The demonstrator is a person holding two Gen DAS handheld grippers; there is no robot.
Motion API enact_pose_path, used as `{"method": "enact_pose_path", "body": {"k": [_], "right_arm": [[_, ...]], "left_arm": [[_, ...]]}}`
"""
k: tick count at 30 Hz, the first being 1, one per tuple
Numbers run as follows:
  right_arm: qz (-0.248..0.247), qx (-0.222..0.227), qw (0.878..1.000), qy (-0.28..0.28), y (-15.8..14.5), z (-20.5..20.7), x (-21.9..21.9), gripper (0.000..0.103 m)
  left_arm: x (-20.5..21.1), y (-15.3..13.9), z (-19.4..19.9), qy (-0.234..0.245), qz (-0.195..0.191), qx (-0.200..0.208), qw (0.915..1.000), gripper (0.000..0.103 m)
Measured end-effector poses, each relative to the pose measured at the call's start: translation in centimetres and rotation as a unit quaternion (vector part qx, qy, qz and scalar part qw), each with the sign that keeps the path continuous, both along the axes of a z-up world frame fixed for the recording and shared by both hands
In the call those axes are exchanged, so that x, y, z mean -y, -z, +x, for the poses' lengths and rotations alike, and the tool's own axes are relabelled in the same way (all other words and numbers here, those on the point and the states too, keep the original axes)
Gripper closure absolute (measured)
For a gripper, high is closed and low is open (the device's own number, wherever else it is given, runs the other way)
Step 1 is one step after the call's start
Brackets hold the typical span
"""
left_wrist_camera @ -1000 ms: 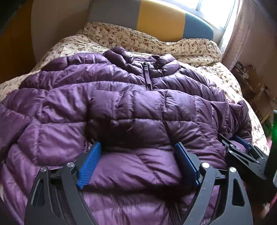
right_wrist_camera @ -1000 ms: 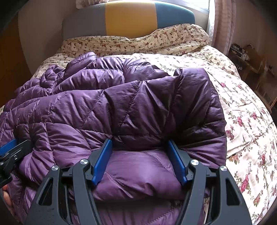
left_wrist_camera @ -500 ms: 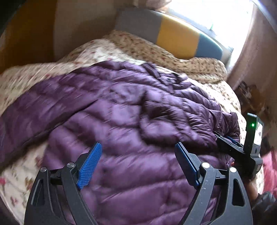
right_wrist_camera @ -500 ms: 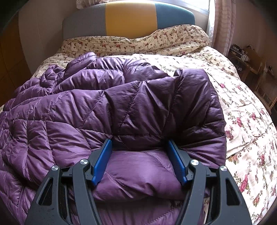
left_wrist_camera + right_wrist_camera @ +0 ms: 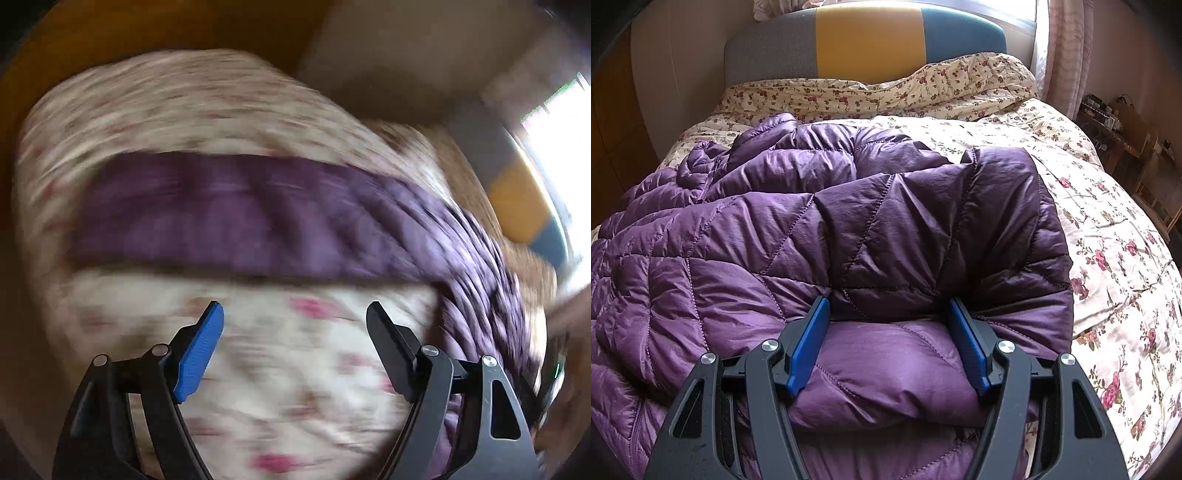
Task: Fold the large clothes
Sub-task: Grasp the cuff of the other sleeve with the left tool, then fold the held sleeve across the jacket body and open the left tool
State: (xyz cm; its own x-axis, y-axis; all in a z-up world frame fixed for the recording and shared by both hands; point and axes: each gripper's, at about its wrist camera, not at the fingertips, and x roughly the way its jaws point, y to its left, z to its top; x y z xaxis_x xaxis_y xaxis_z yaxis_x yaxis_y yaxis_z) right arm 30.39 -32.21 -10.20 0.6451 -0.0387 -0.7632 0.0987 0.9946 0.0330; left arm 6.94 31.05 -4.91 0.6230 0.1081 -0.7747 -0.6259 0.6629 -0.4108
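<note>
A purple quilted down jacket (image 5: pixel 849 221) lies spread on a bed with a floral bedspread (image 5: pixel 1108 221). My right gripper (image 5: pixel 889 301) is shut on a thick puffy fold at the jacket's near hem, and the fabric bulges between its blue pads. The left wrist view is motion-blurred. There my left gripper (image 5: pixel 294 308) hovers over bare bedspread (image 5: pixel 295 369), its jaws closing with nothing between them. One long purple sleeve (image 5: pixel 240 221) stretches across that view just beyond the fingertips, joining the jacket's body at the right.
A grey, yellow and blue headboard (image 5: pixel 868 40) stands at the far end under a bright window. Wooden furniture (image 5: pixel 1126 140) with small items lines the right side of the bed. A brown wooden panel (image 5: pixel 147 29) rises behind the bed's left side.
My left gripper swung quickly leftward off the jacket's body and rolled, and it now faces the sleeve and bare bedspread. The right gripper and its held fold have not moved.
</note>
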Motion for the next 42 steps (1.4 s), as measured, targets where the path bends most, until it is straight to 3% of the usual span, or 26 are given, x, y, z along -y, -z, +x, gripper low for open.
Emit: {"method": "enact_pose_path", "body": {"k": [4,9,12,15,17,19,23,31,42], "right_arm": [[0.000,0.000,1.000,0.000,0.0,0.0,0.0,0.038],[0.002,0.001,1.000,0.000,0.0,0.0,0.1,0.038],[0.001,0.001,1.000,0.000,0.0,0.0,0.1,0.038],[0.001,0.000,1.000,0.000,0.0,0.0,0.1,0.037],[0.002,0.001,1.000,0.000,0.0,0.0,0.1,0.037],[0.002,0.001,1.000,0.000,0.0,0.0,0.1,0.037],[0.002,0.001,1.000,0.000,-0.1,0.0,0.1,0.037],[0.003,0.001,1.000,0.000,0.0,0.0,0.1,0.037],[0.005,0.001,1.000,0.000,-0.1,0.1,0.1,0.037]], "left_arm": [[-5.9,1.1,-5.7,-0.110,-0.070,0.036,0.9908,0.033],[-9.0,2.0,-7.6,-0.160,-0.109,0.064,0.9789,0.033],[-10.0,3.1,-7.1,-0.178,-0.134,0.061,0.9729,0.044],[-9.9,3.2,-6.8,-0.185,-0.124,0.062,0.9730,0.056],[-10.1,3.3,-6.5,-0.184,-0.121,0.060,0.9736,0.081],[-10.0,3.2,-6.8,-0.185,-0.113,0.067,0.9740,0.088],[-9.5,2.0,-5.9,-0.165,-0.072,0.069,0.9813,0.095],[-6.4,-1.2,-1.6,-0.088,-0.004,0.084,0.9925,0.096],[2.2,-3.7,8.3,0.049,0.028,0.109,0.9925,0.096]]}}
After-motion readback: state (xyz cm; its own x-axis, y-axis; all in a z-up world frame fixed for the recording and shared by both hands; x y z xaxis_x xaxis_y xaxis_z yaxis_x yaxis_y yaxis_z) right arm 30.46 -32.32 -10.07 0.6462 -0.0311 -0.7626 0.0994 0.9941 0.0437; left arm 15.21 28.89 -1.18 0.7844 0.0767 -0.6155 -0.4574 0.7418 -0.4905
